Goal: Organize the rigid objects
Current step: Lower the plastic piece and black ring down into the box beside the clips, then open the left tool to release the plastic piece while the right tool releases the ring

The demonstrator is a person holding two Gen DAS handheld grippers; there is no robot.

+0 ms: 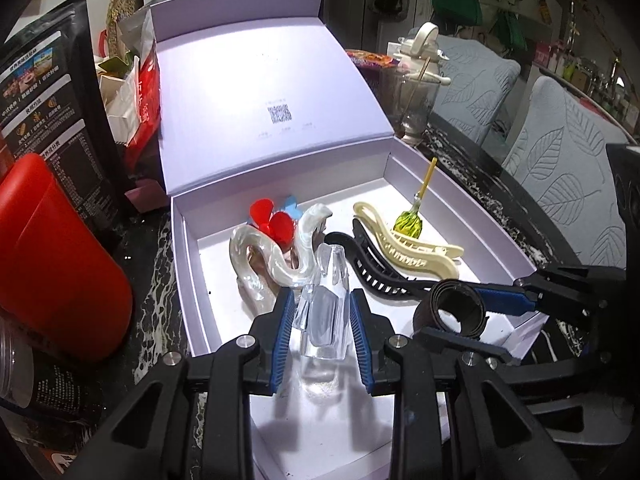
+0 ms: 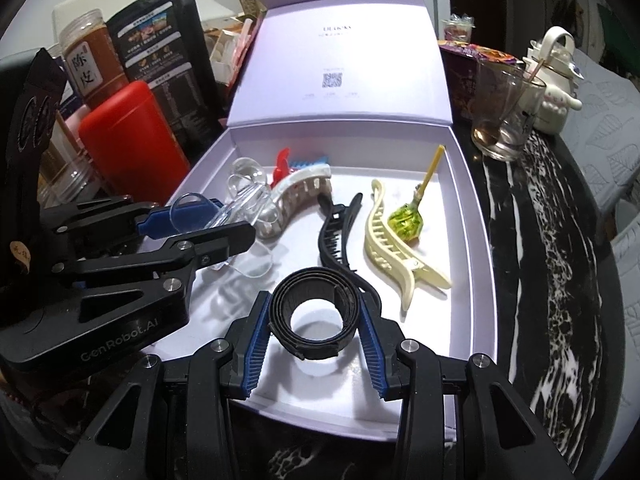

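Observation:
An open lilac box (image 1: 192,288) (image 2: 472,240) lies on the dark marble table. In it are a pearl-white hair claw (image 1: 276,256) (image 2: 296,196), a black clip (image 1: 376,268) (image 2: 336,236), a cream clip (image 1: 404,240) (image 2: 392,252), a red and blue piece (image 1: 272,220) (image 2: 282,164) and a green ornament on a yellow stick (image 1: 410,222) (image 2: 408,224). My left gripper (image 1: 322,320) (image 2: 224,220) is shut on a clear acrylic piece (image 1: 326,304) (image 2: 244,196) over the box's near part. My right gripper (image 2: 316,320) (image 1: 472,312) is shut on a coiled black strap (image 2: 316,316) (image 1: 452,308) above the box floor.
A red canister (image 1: 52,264) (image 2: 132,136) and a black pouch (image 1: 52,92) (image 2: 160,44) stand left of the box. A glass cup (image 1: 414,96) (image 2: 504,108) and a white figure bottle (image 2: 556,80) stand at the right back. Grey leaf-pattern chairs (image 1: 560,160) lie beyond the table.

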